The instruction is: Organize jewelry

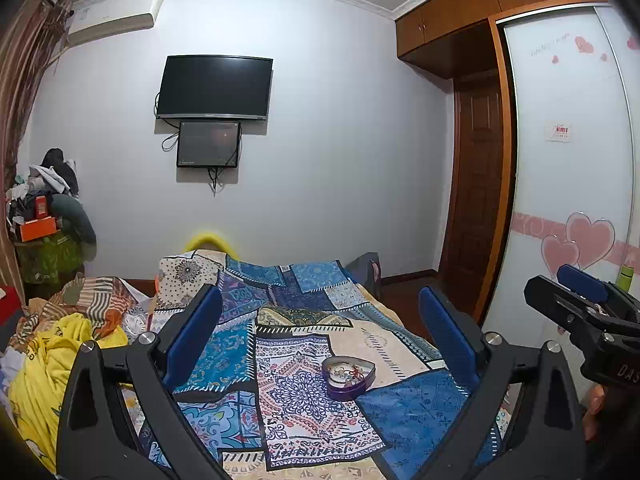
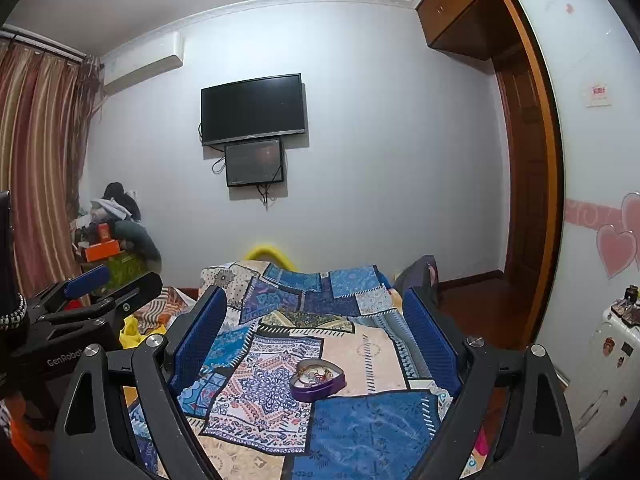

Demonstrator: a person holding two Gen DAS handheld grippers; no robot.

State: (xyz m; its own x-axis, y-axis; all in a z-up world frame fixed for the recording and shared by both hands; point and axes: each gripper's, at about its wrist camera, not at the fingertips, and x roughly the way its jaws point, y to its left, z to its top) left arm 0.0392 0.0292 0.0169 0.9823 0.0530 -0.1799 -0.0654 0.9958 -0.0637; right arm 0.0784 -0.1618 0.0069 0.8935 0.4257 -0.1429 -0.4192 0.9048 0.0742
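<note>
A purple heart-shaped tin (image 1: 349, 376) lies open on the patterned bedspread (image 1: 304, 420), with beads and small jewelry pieces inside. It also shows in the right wrist view (image 2: 317, 378). My left gripper (image 1: 320, 332) is open and empty, held above the bed with the tin ahead between its blue pads. My right gripper (image 2: 316, 328) is open and empty, likewise above and behind the tin. Each gripper shows at the edge of the other's view: the right one (image 1: 576, 296) and the left one (image 2: 104, 284).
Crumpled yellow and striped clothes (image 1: 60, 344) lie on the bed's left side. A TV (image 1: 214, 88) hangs on the far wall. A wardrobe with heart decals (image 1: 572, 200) stands right. A cluttered pile (image 1: 44, 208) sits in the left corner, and a white cabinet (image 2: 604, 360) stands far right.
</note>
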